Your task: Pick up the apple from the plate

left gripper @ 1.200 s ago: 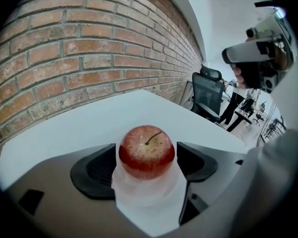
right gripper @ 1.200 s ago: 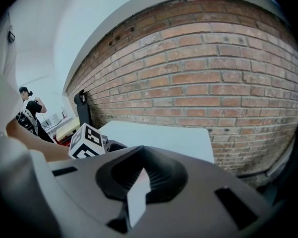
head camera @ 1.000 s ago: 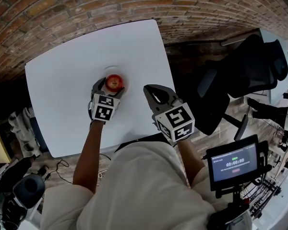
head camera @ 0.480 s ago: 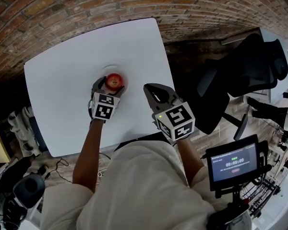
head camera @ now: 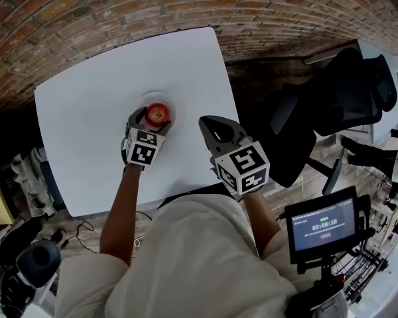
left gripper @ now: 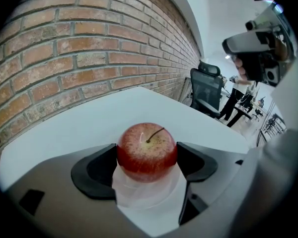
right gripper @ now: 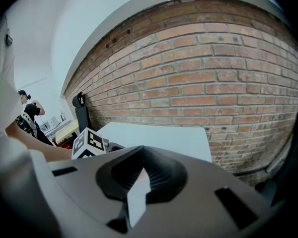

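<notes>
Standing here watching, and this looks like the dicey bit to me. Starting at the left: the left gripper (head camera: 151, 122) has its jaws closed onto the apple (left gripper: 147, 151), with the pads (left gripper: 97, 168) pressing its sides at 9 and 3 o'clock and the stem poking off toward 2. The apple sits on the little white plate (left gripper: 151, 200), a touch to the 3 o'clock side of the middle of the white table (head camera: 79, 111), and it's not lifted as far as I can tell. My worry is the skin is round and shiny, and the pads seem to hold it at or just under its widest part. With a weak squeeze it could roll out on the way up and bounce off the plate. That plate looks light too, so if a jaw tip catches its rim it might tip or come along. Over at 4 o'clock from the apple, the right gripper (head camera: 212, 126) is closed on nothing near the table's edge, so it's not placed to catch anything.
</notes>
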Tool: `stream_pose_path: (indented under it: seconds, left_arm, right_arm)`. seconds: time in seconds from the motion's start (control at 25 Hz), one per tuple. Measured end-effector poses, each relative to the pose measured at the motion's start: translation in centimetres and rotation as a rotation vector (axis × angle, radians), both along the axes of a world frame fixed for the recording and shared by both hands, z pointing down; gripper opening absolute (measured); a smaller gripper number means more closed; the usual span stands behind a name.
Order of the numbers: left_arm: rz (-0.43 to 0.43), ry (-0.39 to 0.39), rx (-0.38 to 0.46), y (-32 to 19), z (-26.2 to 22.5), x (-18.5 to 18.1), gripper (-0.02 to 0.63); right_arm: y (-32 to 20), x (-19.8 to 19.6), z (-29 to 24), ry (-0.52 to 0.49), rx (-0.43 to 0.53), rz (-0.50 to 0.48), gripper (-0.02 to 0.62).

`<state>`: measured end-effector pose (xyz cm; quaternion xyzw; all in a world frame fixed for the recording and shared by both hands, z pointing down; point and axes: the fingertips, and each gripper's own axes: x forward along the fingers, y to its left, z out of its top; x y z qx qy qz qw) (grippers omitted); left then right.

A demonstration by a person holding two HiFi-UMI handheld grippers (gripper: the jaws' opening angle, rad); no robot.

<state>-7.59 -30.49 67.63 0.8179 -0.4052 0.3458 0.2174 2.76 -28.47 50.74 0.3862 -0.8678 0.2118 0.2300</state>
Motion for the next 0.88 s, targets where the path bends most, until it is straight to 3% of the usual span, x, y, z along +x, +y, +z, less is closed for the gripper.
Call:
stream_pose_path:
  seconds: [0.88]
  left_arm:
    - [-0.017,-0.009,0.062,2.5,-4.0,0.0,0.371]
  right_arm:
    - [2.7,1.1,-2.7,-0.031,0.048,0.008,0.003]
